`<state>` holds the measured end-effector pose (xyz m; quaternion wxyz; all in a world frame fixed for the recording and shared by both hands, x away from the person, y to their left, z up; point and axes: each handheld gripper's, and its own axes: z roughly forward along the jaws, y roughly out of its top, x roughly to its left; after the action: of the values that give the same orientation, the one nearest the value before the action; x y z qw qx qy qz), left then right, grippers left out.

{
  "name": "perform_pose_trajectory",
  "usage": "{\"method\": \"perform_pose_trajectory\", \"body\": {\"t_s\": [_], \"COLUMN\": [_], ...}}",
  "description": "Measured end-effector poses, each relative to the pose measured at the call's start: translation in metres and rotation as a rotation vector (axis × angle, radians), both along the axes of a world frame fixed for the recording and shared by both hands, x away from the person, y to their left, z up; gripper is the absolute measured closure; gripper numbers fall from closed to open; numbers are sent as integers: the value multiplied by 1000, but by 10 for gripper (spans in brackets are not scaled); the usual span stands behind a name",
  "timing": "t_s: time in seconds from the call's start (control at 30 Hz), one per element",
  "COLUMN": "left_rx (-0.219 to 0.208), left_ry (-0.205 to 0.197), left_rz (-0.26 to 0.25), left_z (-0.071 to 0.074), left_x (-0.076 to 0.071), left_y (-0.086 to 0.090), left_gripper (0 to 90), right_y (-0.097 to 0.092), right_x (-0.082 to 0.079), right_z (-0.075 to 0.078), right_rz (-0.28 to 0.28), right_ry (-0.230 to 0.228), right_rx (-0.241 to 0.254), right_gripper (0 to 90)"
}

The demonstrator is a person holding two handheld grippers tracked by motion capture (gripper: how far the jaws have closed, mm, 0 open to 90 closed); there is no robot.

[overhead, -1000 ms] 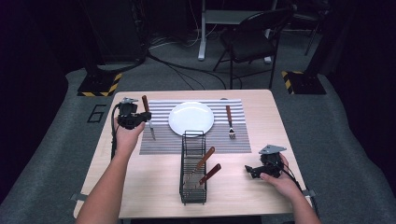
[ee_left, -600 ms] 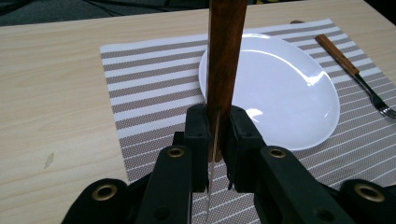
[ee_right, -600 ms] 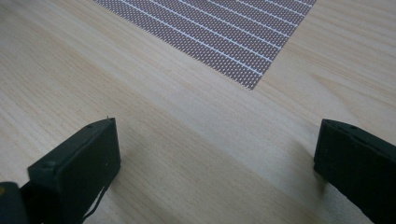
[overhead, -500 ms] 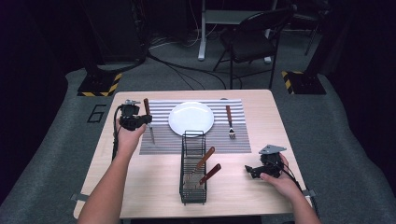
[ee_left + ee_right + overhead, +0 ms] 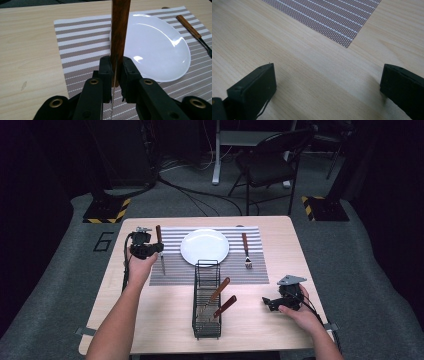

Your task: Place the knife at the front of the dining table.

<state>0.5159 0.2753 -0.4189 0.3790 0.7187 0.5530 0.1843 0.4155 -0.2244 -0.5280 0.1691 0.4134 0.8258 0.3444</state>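
Brown wooden handle, steel blade: a table knife [image 5: 120,32] is pinched between the pads of the left gripper [image 5: 115,75], clamped just where blade meets handle. In the left gripper view the handle runs up and away from the jaws, over the striped placemat [image 5: 80,50] and across the near edge of the white plate [image 5: 160,47]. In the high view the knife [image 5: 160,247] sits along the placemat's left side, just left of the plate [image 5: 205,246], with the left gripper [image 5: 145,247] closed on it from the table's left edge. Whether the blade tip touches the mat cannot be told.

Right gripper [image 5: 274,303] rests low at the table's [image 5: 150,320] near right corner, well apart from the mat. In the right gripper view its two jaws stand spread wide with bare wood between them; nothing held.

A fork [image 5: 245,251] with a wooden handle lies on the mat right of the plate. A black wire caddy [image 5: 206,300] stands in front of the plate, two more wooden-handled utensils [image 5: 222,297] leaning inside it.
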Motion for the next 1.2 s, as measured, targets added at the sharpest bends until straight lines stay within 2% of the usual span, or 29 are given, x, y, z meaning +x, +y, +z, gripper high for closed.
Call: {"method": "perform_pose_trajectory", "body": {"t_s": [0.13,0.2,0.37,0.47,0.57,0.97,1.2], "left_rx": [-14,-8,-29,-66,-104,-99,-132], "left_ry": [-1,10,22,23,55,79,103], "left_rz": [17,14,30,53,82,93,126], "left_z": [-4,-5,-12,-20,-27,-42,-59], "left_x": [7,11,23,31,41,56,66], "left_y": [-1,-1,-2,-1,1,-5,-9], "left_gripper": [804,804,804,804,803,803,802], "right_y": [0,0,0,0,0,0,0], "right_x": [0,0,0,0,0,0,0], "right_z": [0,0,0,0,0,0,0], "right_rz": [-1,0,-1,0,-1,-1,0], "right_ry": [-1,0,-1,0,-1,-1,0], "right_rx": [-1,0,-1,0,-1,-1,1], "right_gripper": [0,0,0,0,0,0,0]}}
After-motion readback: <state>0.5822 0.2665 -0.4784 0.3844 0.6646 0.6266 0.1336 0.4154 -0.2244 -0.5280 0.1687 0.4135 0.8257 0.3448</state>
